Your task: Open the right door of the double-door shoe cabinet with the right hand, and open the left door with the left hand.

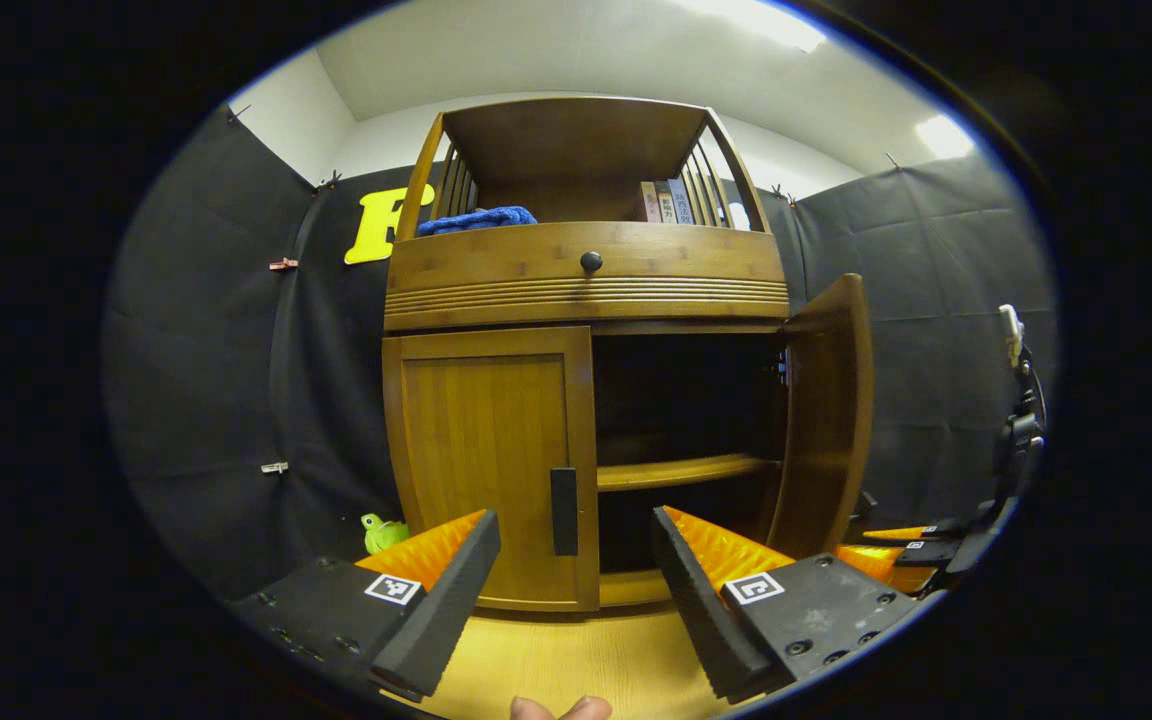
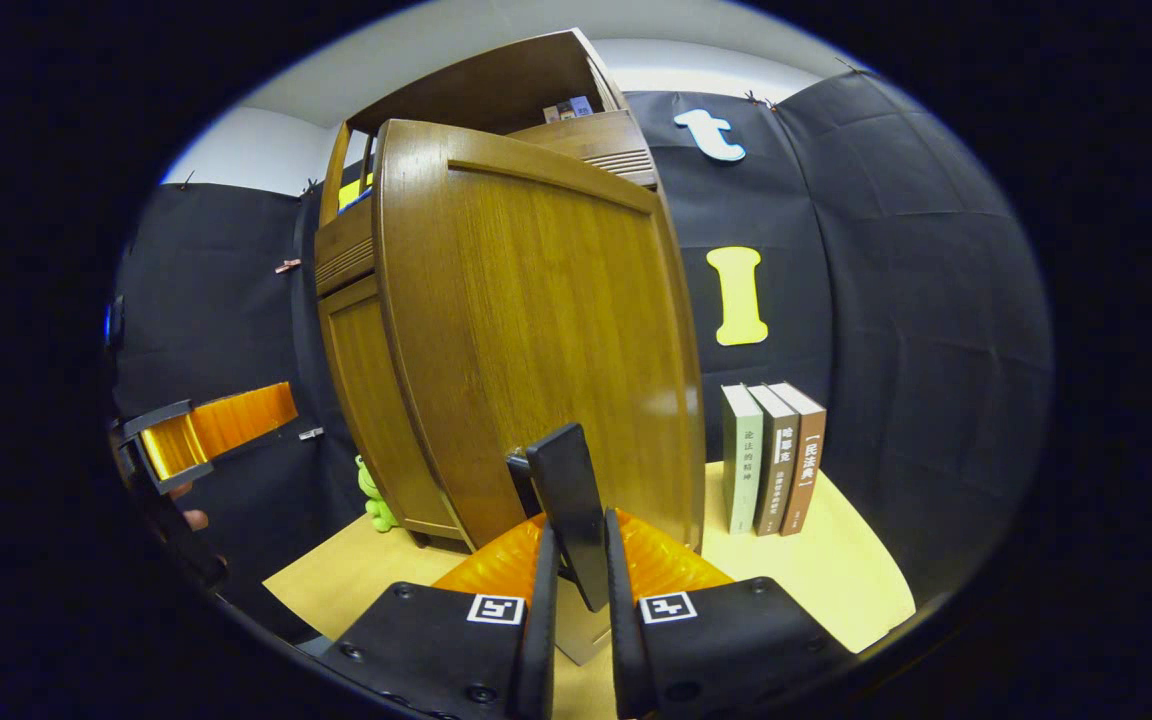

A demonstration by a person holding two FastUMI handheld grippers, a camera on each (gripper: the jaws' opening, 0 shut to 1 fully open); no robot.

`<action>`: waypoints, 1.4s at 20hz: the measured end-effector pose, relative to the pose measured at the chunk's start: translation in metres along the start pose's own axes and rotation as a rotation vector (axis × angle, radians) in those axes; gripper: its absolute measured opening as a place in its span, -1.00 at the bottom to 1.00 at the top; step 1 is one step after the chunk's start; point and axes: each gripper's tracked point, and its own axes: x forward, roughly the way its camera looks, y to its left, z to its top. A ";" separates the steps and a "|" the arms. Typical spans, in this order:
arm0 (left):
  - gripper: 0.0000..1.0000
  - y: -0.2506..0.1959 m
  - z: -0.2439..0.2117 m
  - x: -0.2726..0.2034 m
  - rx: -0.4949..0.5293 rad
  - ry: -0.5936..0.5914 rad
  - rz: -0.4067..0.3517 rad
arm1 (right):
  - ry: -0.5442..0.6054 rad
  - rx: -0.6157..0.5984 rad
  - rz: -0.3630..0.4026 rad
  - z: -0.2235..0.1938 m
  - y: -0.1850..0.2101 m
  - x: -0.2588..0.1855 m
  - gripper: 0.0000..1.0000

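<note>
The right gripper (image 2: 576, 590) clamps the right door's handle (image 2: 568, 500), door swung wide. The left gripper (image 1: 576, 590) hovers released before the left door's handle (image 1: 563, 510); approaching off-centre, its fingers may slip off.

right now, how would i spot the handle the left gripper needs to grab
Find the wooden shoe cabinet with the drawer and open shelf on top. Below the drawer, its left door is shut, while the right door stands swung open. The handle is the dark upright bar low on the shut door's inner edge, unlike the drawer's round knob.
</note>
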 end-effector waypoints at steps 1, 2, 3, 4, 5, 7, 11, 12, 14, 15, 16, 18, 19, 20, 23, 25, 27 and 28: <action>0.90 -0.002 0.000 0.002 0.000 0.000 0.005 | -0.005 -0.015 -0.005 0.003 -0.008 0.000 -0.46; 0.90 -0.004 -0.002 0.004 -0.002 0.002 0.007 | -0.007 -0.027 -0.015 0.006 -0.018 -0.001 -0.46; 0.90 -0.006 -0.004 0.005 -0.004 0.006 0.006 | -0.010 -0.025 -0.021 0.010 -0.029 -0.001 -0.46; 0.94 -0.007 -0.005 0.006 -0.001 0.008 0.010 | -0.012 -0.019 -0.024 0.012 -0.037 -0.002 -0.46; 0.90 -0.006 -0.006 0.008 0.004 0.011 0.017 | -0.018 -0.020 -0.030 0.015 -0.047 -0.003 -0.46; 0.94 -0.005 -0.011 0.013 0.005 0.024 0.025 | -0.020 -0.035 -0.036 0.021 -0.068 -0.009 -0.50; 0.89 -0.008 -0.012 0.024 0.016 0.027 0.029 | -0.048 -0.047 -0.044 0.035 -0.100 -0.015 -0.75; 0.84 -0.010 -0.012 0.027 0.020 0.026 0.028 | -0.051 -0.062 -0.053 0.038 -0.106 -0.015 -0.56; 0.89 -0.014 -0.011 0.032 0.023 0.026 0.022 | -0.049 -0.093 -0.064 0.038 -0.115 -0.019 -0.75; 0.84 -0.017 -0.009 0.035 0.025 0.024 0.017 | -0.051 -0.094 -0.065 0.040 -0.115 -0.019 -0.73; 0.84 -0.020 -0.006 0.038 0.027 0.020 0.009 | -0.050 -0.090 -0.063 0.040 -0.116 -0.018 -0.70; 0.86 -0.025 -0.004 0.040 0.031 0.016 -0.001 | -0.052 -0.091 -0.068 0.040 -0.117 -0.017 -0.65; 0.86 -0.027 -0.003 0.041 0.033 0.013 -0.008 | -0.048 -0.091 -0.071 0.039 -0.117 -0.017 -0.46; 0.84 -0.030 -0.001 0.043 0.032 0.012 -0.017 | -0.045 -0.088 -0.074 0.039 -0.117 -0.018 -0.46; 0.90 -0.030 -0.001 0.045 0.031 0.014 -0.035 | -0.054 -0.083 -0.107 0.043 -0.123 -0.028 -0.59; 0.94 -0.025 0.000 0.047 0.037 0.010 -0.041 | -0.089 -0.084 -0.158 0.053 -0.133 -0.044 -0.39; 0.94 -0.018 0.001 0.051 0.037 0.008 -0.045 | -0.146 -0.075 -0.218 0.071 -0.143 -0.064 -0.01; 0.94 -0.014 0.001 0.053 0.031 0.008 -0.047 | -0.167 -0.062 -0.225 0.077 -0.140 -0.073 0.33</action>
